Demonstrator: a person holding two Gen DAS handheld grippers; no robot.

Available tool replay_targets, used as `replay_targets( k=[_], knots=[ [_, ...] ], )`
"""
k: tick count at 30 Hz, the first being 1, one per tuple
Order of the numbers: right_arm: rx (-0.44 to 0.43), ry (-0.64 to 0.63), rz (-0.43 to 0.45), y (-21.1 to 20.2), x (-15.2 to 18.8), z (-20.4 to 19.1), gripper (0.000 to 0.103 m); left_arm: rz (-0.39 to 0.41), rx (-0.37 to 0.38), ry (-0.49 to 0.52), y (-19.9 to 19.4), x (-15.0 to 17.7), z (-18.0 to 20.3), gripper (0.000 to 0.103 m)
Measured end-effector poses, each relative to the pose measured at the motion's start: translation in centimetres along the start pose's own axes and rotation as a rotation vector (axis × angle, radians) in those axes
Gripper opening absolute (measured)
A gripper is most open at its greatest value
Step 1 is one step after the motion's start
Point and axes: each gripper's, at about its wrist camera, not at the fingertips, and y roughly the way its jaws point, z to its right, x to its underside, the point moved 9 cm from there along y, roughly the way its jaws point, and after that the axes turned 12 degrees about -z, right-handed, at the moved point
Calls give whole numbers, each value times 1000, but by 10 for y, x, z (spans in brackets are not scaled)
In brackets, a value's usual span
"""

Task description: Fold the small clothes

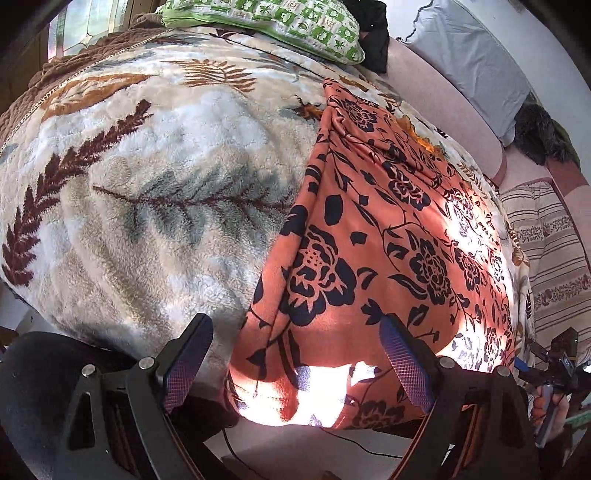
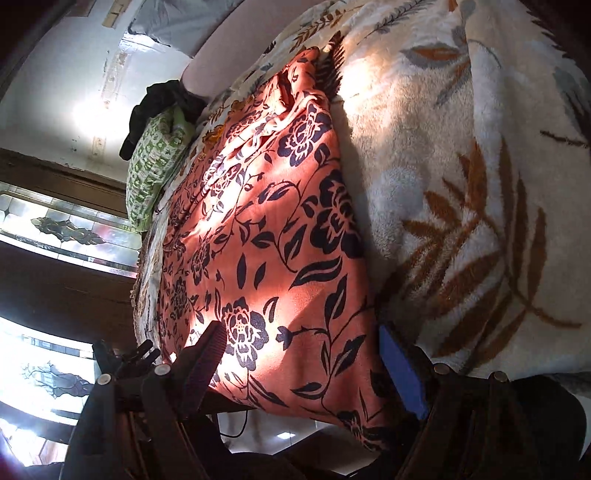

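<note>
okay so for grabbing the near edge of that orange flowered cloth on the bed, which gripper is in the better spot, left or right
Slightly the right gripper, as a judgement. Its open jaws frame the orange floral cloth almost wholly, near hem between the fingers. The left gripper, also open, straddles the cloth's side edge, one finger over the leaf-print fleece blanket.

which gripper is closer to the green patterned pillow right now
Left, as far as these views show. The left gripper faces the green pillow across the blanket; the right gripper sits farther along the orange garment's other side.
</note>
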Motion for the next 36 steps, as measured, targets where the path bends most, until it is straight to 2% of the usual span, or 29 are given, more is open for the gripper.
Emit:
replay_targets(
  k=[4, 7, 11, 13, 15, 16, 17, 19, 20, 22, 24, 25, 26, 27, 28, 29, 30, 31, 32, 33, 35, 36],
  knots=[
    [-3, -16, -23, 8, 3, -3, 85, -15, -9, 6, 4, 5, 0, 92],
    [-5, 7, -35, 16, 6, 0, 85, -36, 1, -35, 10, 11, -8, 92],
    [-9, -9, -41, 15, 10, -4, 79, -57, 15, -60, 14, 17, -13, 90],
    [-4, 2, -58, 19, 11, 1, 75, -66, -12, -34, 18, 18, -10, 88],
    [-19, 19, -59, 22, 10, 6, 74, -72, -69, -20, 19, 20, -12, 72],
    [-27, 26, -59, 22, 10, 7, 73, -72, -102, -14, 18, 21, -13, 55],
    [-27, 31, -58, 21, 10, 7, 70, -73, -108, -4, 17, 22, -14, 37],
    [-23, 7, -60, 18, 12, 1, 60, -75, -77, -15, 14, 23, -17, 23],
    [-29, -3, -63, 17, 13, -2, 51, -74, -69, -18, 13, 24, -18, 23],
    [-15, 6, -63, 18, 13, 1, 49, -81, -72, -23, 15, 24, -19, 26],
    [-12, 45, -63, 23, 12, 10, 49, -97, -43, -12, 16, 25, -11, 52],
    [-23, 46, -58, 22, 12, 10, 49, -99, -28, 2, 17, 26, -6, 77],
    [-23, 37, -54, 21, 13, 8, 49, -96, -46, 15, 18, 28, -3, 84],
    [-25, 29, -59, 21, 14, 6, 49, -99, -75, 38, 21, 30, -1, 84],
    [-24, 26, -66, 22, 15, 7, 49, -107, -95, 58, 24, 32, 1, 79],
    [-23, 31, -73, 23, 15, 8, 49, -106, -120, 63, 24, 32, 0, 58],
    [-29, 39, -82, 24, 16, 10, 48, -100, -150, 57, 22, 31, -3, 45],
    [-24, 47, -84, 23, 16, 11, 44, -100, -140, 51, 18, 29, -6, 23],
    [-14, 49, -87, 21, 17, 11, 34, -99, -91, 40, 14, 28, -6, 7],
    [-17, 38, -82, 17, 18, 6, 31, -87, -62, 33, 8, 26, -7, 7],
    [-16, 16, -60, 10, 18, 1, 31, -69, -86, 31, 5, 25, -11, 10],
    [28, 27, -45, 9, 16, 7, 33, -82, -98, 13, 10, 26, -15, 14]
  ],
)
